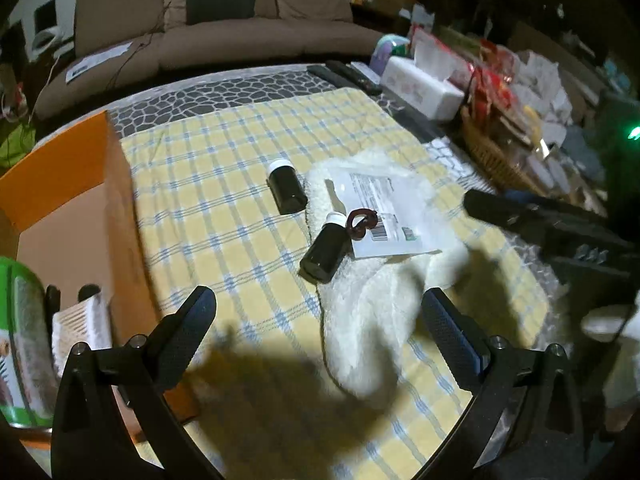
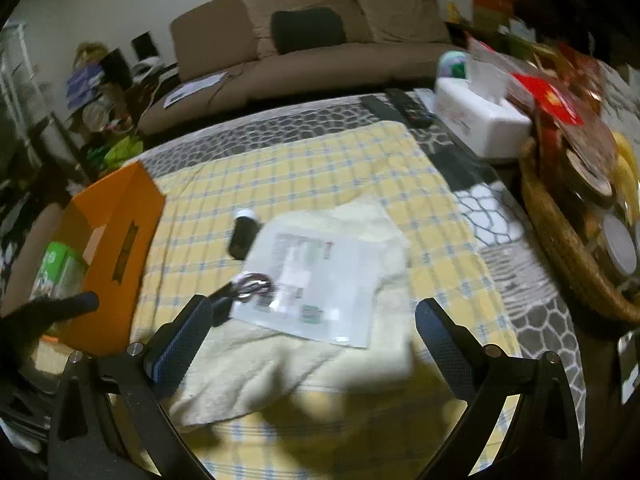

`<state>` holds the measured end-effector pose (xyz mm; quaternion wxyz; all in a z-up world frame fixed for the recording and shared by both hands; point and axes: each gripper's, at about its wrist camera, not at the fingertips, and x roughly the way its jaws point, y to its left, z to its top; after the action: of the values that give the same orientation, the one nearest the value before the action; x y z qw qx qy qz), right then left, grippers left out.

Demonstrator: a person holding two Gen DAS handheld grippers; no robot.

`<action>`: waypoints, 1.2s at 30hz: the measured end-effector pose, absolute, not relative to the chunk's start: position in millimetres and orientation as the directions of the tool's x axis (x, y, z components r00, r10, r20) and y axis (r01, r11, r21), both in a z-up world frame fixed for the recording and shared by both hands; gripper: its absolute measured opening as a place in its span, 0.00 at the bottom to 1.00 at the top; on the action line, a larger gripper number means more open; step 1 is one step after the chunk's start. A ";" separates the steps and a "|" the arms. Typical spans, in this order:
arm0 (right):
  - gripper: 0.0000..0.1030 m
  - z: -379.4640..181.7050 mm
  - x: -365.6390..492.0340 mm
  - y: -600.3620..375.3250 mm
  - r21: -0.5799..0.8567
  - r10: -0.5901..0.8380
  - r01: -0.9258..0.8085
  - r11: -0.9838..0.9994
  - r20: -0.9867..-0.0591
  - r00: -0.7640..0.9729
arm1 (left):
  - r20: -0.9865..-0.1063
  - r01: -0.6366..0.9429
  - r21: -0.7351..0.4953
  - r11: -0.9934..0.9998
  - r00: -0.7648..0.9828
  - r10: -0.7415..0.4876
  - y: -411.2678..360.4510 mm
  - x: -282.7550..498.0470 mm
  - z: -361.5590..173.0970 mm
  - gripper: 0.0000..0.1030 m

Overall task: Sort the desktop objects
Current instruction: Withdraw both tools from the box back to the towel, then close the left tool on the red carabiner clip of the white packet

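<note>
Two dark bottles with white caps lie on the yellow checked cloth (image 1: 224, 184): one (image 1: 286, 192) further back, one (image 1: 325, 251) nearer, leaning on a white fluffy towel (image 1: 372, 320). A clear plastic packet with a label (image 1: 384, 212) and a dark red clip (image 1: 361, 224) lie on the towel. My left gripper (image 1: 320, 320) is open and empty, hovering in front of the nearer bottle. My right gripper (image 2: 314, 332) is open and empty above the towel (image 2: 280, 368), just short of the packet (image 2: 320, 280) and clip (image 2: 252, 284). One bottle (image 2: 242, 234) shows behind.
An open orange cardboard box (image 1: 80, 184) stands at the left, holding a green-lidded container (image 1: 24, 340) and a white item (image 1: 82, 328). The box also shows in the right wrist view (image 2: 116, 248). A tissue box (image 1: 420, 84), remotes (image 1: 348, 74) and a cluttered wicker basket (image 2: 568, 248) line the right side.
</note>
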<state>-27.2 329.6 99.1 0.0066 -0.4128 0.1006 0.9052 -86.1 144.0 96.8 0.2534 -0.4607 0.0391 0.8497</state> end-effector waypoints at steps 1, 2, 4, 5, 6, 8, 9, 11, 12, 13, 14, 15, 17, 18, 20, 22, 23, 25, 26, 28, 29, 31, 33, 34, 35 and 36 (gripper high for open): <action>1.00 97.8 -26.6 335.1 0.194 -0.077 -0.105 -0.975 -0.746 -0.662 | -0.807 -0.468 -0.157 -0.870 -0.447 0.386 149.9 -88.9 92.2 1.00; 1.00 96.7 -25.9 340.5 0.213 -0.083 -0.116 -0.970 -0.741 -0.666 | -0.810 -0.470 -0.151 -0.870 -0.446 0.381 154.5 -91.3 88.5 1.00; 1.00 94.1 -25.8 350.5 0.246 -0.094 -0.137 -0.959 -0.739 -0.667 | -0.813 -0.477 -0.147 -0.867 -0.441 0.381 162.5 -96.6 80.6 1.00; 1.00 93.7 -26.8 353.5 0.255 -0.097 -0.142 -0.957 -0.736 -0.669 | -0.813 -0.478 -0.142 -0.867 -0.444 0.377 165.6 -98.6 77.8 1.00; 1.00 93.0 -26.0 358.0 0.265 -0.097 -0.151 -0.952 -0.732 -0.674 | -0.813 -0.480 -0.136 -0.867 -0.446 0.374 169.1 -100.7 75.3 0.99; 1.00 92.1 -26.7 362.6 0.279 -0.100 -0.161 -0.947 -0.730 -0.677 | -0.812 -0.486 -0.127 -0.865 -0.449 0.372 175.1 -105.2 69.6 0.98; 1.00 91.4 -26.3 365.6 0.290 -0.105 -0.164 -0.943 -0.726 -0.679 | -0.812 -0.488 -0.125 -0.864 -0.450 0.371 177.7 -106.8 67.1 0.95; 1.00 90.0 -26.6 369.0 0.305 -0.113 -0.168 -0.938 -0.723 -0.681 | -0.815 -0.493 -0.123 -0.861 -0.445 0.371 181.5 -111.4 61.1 0.91; 1.00 89.1 -27.4 370.1 0.310 -0.117 -0.168 -0.936 -0.723 -0.681 | -0.814 -0.496 -0.128 -0.859 -0.442 0.376 182.3 -113.4 58.4 0.88; 1.00 88.0 -28.2 370.9 0.315 -0.122 -0.168 -0.934 -0.723 -0.680 | -0.814 -0.498 -0.133 -0.857 -0.438 0.381 182.4 -115.5 56.4 0.82; 1.00 87.1 -28.9 371.5 0.318 -0.125 -0.167 -0.933 -0.723 -0.679 | -0.815 -0.498 -0.140 -0.856 -0.433 0.385 182.4 -117.7 53.3 0.79; 1.00 86.4 -29.7 371.5 0.319 -0.126 -0.167 -0.933 -0.724 -0.678 | -0.816 -0.496 -0.145 -0.856 -0.429 0.387 182.8 -119.7 50.0 0.79; 1.00 84.4 -31.4 373.0 0.321 -0.129 -0.167 -0.932 -0.725 -0.677 | -0.815 -0.496 -0.165 -0.853 -0.418 0.400 182.1 -122.6 45.3 0.79; 1.00 83.4 -31.9 373.7 0.325 -0.131 -0.167 -0.931 -0.725 -0.677 | -0.814 -0.498 -0.176 -0.849 -0.411 0.410 181.8 -123.4 43.1 0.79; 1.00 80.8 -32.4 375.5 0.339 -0.140 -0.171 -0.925 -0.723 -0.677 | -0.814 -0.493 -0.180 -0.851 -0.411 0.410 181.8 -124.2 40.3 0.79; 1.00 78.6 -33.1 376.1 0.351 -0.148 -0.173 -0.920 -0.722 -0.676 | -0.808 -0.489 -0.194 -0.851 -0.412 0.421 179.9 -124.3 41.4 0.79; 1.00 77.3 -33.8 376.5 0.357 -0.152 -0.175 -0.918 -0.723 -0.674 | -0.800 -0.486 -0.204 -0.850 -0.417 0.430 178.1 -124.1 43.5 0.79; 1.00 75.8 -34.2 377.1 0.363 -0.156 -0.177 -0.915 -0.722 -0.674 | -0.781 -0.490 -0.220 -0.844 -0.429 0.453 174.9 -123.9 49.8 0.79; 1.00 74.7 -34.5 377.5 0.367 -0.158 -0.180 -0.913 -0.723 -0.672 | -0.774 -0.495 -0.218 -0.841 -0.437 0.458 175.4 -124.0 53.6 0.79; 0.99 72.8 -35.4 377.7 0.372 -0.159 -0.187 -0.909 -0.726 -0.669 | -0.770 -0.509 -0.202 -0.836 -0.445 0.457 180.1 -124.9 59.4 0.79; 0.99 71.4 -35.7 378.0 0.375 -0.160 -0.191 -0.907 -0.727 -0.667 | -0.769 -0.517 -0.194 -0.834 -0.447 0.456 183.6 -125.3 61.2 0.79; 0.99 69.5 -36.2 377.9 0.379 -0.162 -0.197 -0.904 -0.729 -0.665 | -0.768 -0.534 -0.165 -0.829 -0.458 0.448 192.6 -126.2 64.6 0.79; 0.99 68.4 -36.7 378.0 0.383 -0.165 -0.198 -0.902 -0.731 -0.662 | -0.770 -0.556 -0.132 -0.821 -0.464 0.438 203.9 -128.2 66.2 0.78; 0.99 68.2 -36.7 377.7 0.384 -0.166 -0.197 -0.902 -0.731 -0.662 | -0.772 -0.564 -0.123 -0.817 -0.463 0.436 208.0 -128.8 65.4 0.71; 0.99 68.0 -36.6 377.8 0.384 -0.167 -0.197 -0.902 -0.731 -0.662 | -0.777 -0.573 -0.111 -0.812 -0.459 0.430 213.6 -129.5 63.7 0.66; 0.99 67.8 -36.6 378.1 0.385 -0.167 -0.197 -0.902 -0.731 -0.661 | -0.784 -0.580 -0.099 -0.809 -0.455 0.423 218.5 -130.3 62.0 0.58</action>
<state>-36.6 378.1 67.8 0.0085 -0.4114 0.2216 0.8841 -130.3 218.5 62.0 0.2955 -0.4304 0.0914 0.8480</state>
